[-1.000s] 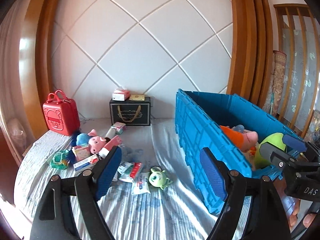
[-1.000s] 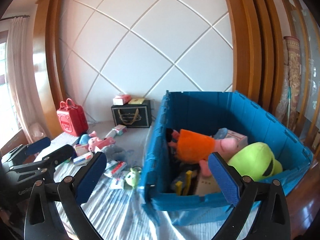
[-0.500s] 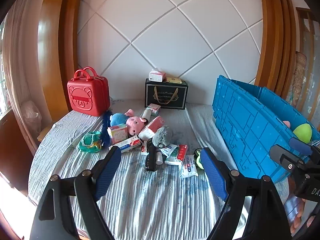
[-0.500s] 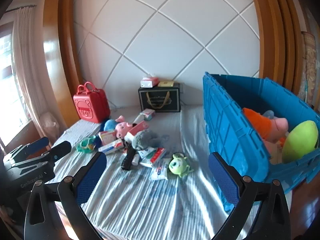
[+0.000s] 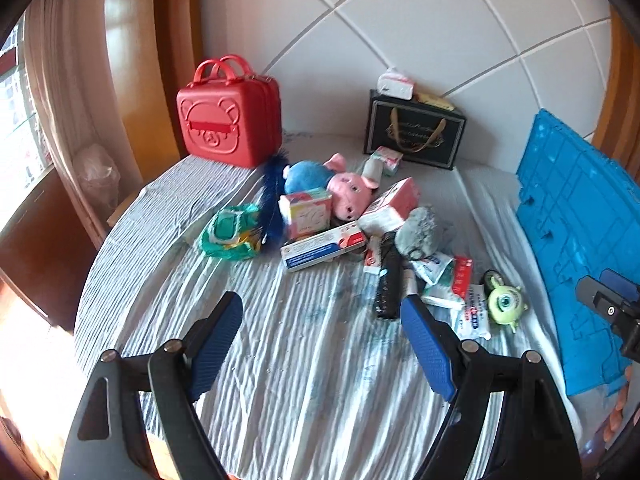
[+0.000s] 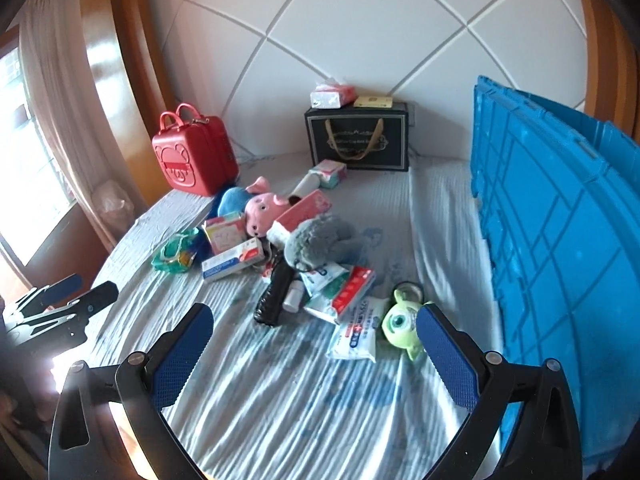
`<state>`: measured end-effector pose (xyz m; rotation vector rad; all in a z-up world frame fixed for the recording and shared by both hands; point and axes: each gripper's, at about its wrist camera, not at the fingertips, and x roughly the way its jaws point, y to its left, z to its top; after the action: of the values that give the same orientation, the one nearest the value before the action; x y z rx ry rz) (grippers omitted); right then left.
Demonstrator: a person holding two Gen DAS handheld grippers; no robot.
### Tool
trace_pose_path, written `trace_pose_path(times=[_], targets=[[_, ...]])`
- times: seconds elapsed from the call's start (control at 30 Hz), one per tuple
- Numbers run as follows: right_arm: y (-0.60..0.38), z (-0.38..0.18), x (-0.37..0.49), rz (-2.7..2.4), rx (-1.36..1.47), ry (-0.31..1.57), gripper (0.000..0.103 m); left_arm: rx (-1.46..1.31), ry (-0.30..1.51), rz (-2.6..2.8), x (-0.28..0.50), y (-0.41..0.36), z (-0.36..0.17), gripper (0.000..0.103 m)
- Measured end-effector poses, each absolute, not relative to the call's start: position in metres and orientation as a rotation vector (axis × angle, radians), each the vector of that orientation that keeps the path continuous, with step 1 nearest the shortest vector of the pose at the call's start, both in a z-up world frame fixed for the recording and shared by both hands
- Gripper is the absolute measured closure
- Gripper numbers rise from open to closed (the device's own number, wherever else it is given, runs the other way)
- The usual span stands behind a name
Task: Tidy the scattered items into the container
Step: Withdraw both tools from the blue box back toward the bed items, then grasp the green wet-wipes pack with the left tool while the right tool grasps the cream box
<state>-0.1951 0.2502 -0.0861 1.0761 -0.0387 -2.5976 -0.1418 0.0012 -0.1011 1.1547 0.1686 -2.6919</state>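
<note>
Views have swung from blue crate point(image 6: 560, 240) to scattered toys point(image 5: 348, 196); each gripper point(image 5: 320, 344) point(image 6: 312, 356) remains spread, empty.

Left gripper point(image 5: 322, 326): black angular frame, two forked arms, silver round screw heads at joints. Fingers point(image 5: 426, 346) tipped with blue pads, fine ribbed texture.

Right gripper point(image 6: 314, 350): same build, black frame, silver screws, blue pads with cross-hatched grid texture. Slot cutouts in outer arms.

Each gripper visible in other's view as black body with blue pad on top; white lettering on one, too small to read.
</note>
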Motion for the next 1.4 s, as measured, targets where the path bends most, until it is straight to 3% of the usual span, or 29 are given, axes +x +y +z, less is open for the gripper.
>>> trace_pose_path(times=[0.2,0.53,0.77,1.4], targets=[[0.221,-0.130,-0.241,-2.458,1.274,-0.075,0.000,1.197,0.192,-2.567,-0.149,-0.048,-0.125,0.022],[0.133,-0.145,-0.261,-2.496,1.338,-0.028,0.000,1.303,0.170,-2.613,-0.195,-0.145,-0.157,0.022],[0.053,-0.158,-0.269,-2.575,1.436,-0.157,0.000,1.448,0.097,-2.709,-0.249,-0.210,-0.177,0.022],[-0.007,-0.242,-0.361,-2.578,1.726,-0.338,0.000,1.774,0.056,-2.630,-0.379,-0.202,-0.269,0.022]])
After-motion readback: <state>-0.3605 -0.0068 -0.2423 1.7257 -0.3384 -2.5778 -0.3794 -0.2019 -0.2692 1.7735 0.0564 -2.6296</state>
